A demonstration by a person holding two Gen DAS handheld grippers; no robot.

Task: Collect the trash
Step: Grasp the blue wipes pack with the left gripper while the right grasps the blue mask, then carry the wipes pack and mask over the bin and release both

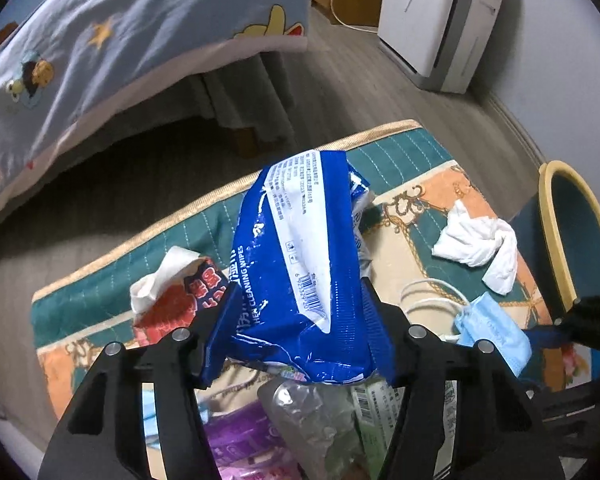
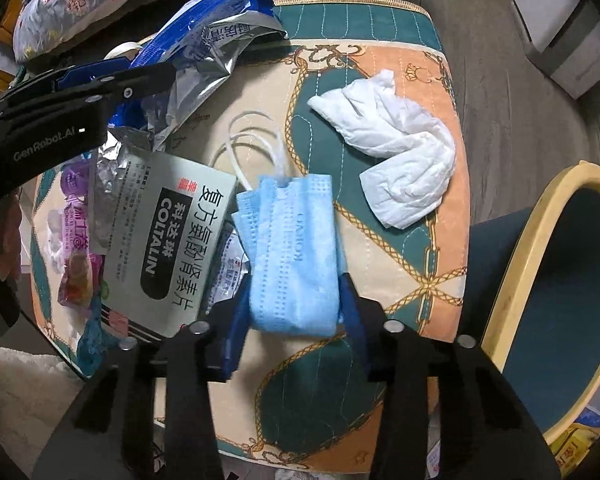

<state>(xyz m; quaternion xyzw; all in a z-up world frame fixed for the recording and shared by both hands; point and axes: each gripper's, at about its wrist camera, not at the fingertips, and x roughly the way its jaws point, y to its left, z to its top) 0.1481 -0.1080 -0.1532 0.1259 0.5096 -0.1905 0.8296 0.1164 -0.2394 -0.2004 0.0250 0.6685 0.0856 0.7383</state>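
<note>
Both grippers angled steeply down, left gripper [image 1: 300,316] clamping blue wipes pack [image 1: 300,248], right gripper [image 2: 294,308] pinching blue mask [image 2: 292,256]

A quilted cushion [image 2: 404,276], patterned in teal, peach and cream with gold chains, carries the litter. Directly ahead of the right claw lies a blue face mask [image 2: 292,252]; beyond it to the right, a crumpled white tissue [image 2: 396,148]. Left of the claw lie a medicine box [image 2: 160,240] and purple wrappers [image 2: 76,248].
</note>
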